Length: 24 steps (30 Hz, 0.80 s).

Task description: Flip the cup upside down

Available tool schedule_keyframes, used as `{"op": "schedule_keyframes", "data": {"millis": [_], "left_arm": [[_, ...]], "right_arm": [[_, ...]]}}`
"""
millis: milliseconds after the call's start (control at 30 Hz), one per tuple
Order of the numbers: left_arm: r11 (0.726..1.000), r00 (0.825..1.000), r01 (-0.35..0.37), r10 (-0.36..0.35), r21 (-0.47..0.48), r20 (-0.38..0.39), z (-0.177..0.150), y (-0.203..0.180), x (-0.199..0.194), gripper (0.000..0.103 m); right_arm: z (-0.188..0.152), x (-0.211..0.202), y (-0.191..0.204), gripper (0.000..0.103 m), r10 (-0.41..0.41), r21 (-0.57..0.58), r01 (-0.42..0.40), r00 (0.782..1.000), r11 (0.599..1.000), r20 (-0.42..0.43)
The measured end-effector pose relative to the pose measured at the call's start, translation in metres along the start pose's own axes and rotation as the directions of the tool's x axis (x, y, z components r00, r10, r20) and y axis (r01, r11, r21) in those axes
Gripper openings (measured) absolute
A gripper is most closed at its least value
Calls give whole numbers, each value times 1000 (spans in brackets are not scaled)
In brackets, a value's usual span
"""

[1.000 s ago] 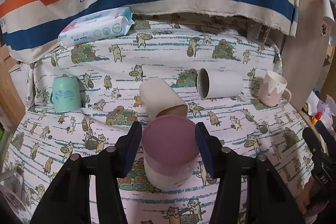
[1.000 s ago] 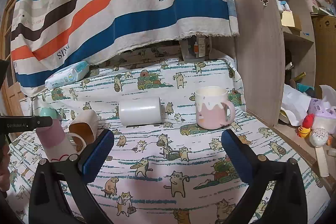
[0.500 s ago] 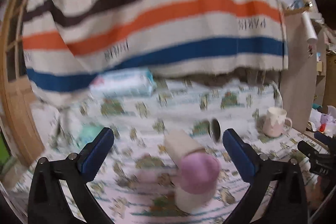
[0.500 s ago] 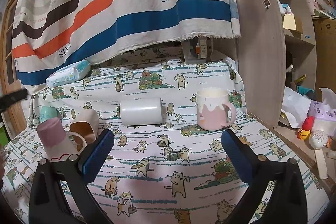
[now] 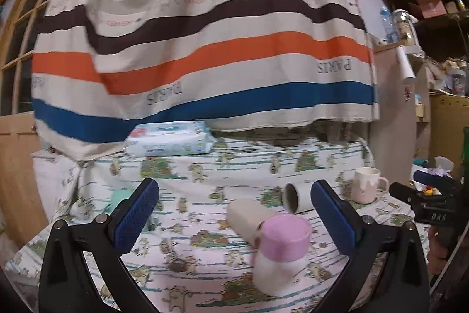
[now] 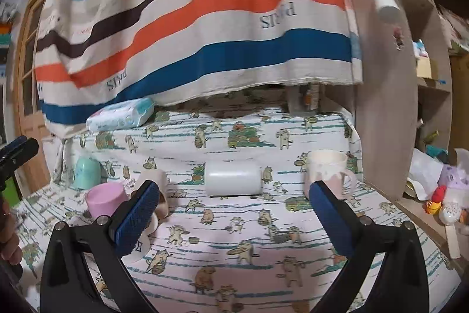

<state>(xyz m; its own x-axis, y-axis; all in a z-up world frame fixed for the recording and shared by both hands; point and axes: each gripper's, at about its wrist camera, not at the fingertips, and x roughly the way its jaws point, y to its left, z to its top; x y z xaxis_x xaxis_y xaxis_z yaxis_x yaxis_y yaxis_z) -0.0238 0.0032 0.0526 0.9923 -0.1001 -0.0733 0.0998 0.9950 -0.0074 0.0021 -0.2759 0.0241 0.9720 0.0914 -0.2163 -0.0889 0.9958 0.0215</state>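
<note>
A pink and white cup (image 5: 281, 248) stands upside down on the cat-print cloth, its pink base up; it also shows in the right wrist view (image 6: 107, 198) at the left. My left gripper (image 5: 234, 216) is open and empty, raised back above the cup. My right gripper (image 6: 234, 216) is open and empty over the cloth's front middle. A beige cup (image 5: 249, 216) lies on its side just behind the pink cup. A white cup (image 6: 233, 178) lies on its side in the middle. A pink-dipped mug (image 6: 328, 172) stands upright at the right.
A mint cup (image 6: 86, 172) stands upside down at the far left. A pack of baby wipes (image 5: 170, 138) lies at the back under a striped hanging cloth (image 5: 205, 49). A wooden shelf side (image 6: 387, 107) borders the right, with toys (image 6: 445, 201) beyond.
My left gripper has opened, let go of the pink cup and pulled back and up. The cup stays upside down on the cloth. My right gripper has tilted slightly upward.
</note>
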Motion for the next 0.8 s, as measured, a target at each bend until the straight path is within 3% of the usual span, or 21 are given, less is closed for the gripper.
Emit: {"op": "schedule_keyframes", "data": {"millis": [200, 467, 600, 733, 800], "left_arm": [[999, 999, -36, 35, -3, -42, -13, 14, 4, 103], [998, 996, -53, 52, -15, -70, -34, 23, 11, 103], [997, 993, -43, 36, -58, -112, -41, 30, 18, 103], [991, 991, -61, 46, -116, -125, -43, 42, 20, 103], [988, 985, -66, 43, -139, -167, -46, 45, 27, 103]], "right_arm": [[-16, 14, 16, 103, 48, 12, -47, 998, 999, -39], [-19, 23, 23, 103, 41, -1, -41, 998, 999, -54], [-20, 33, 28, 103, -6, -35, 3, 995, 999, -102], [-20, 28, 30, 103, 13, -50, -17, 997, 999, -81], [-21, 29, 29, 103, -7, -49, 3, 996, 999, -87]]}}
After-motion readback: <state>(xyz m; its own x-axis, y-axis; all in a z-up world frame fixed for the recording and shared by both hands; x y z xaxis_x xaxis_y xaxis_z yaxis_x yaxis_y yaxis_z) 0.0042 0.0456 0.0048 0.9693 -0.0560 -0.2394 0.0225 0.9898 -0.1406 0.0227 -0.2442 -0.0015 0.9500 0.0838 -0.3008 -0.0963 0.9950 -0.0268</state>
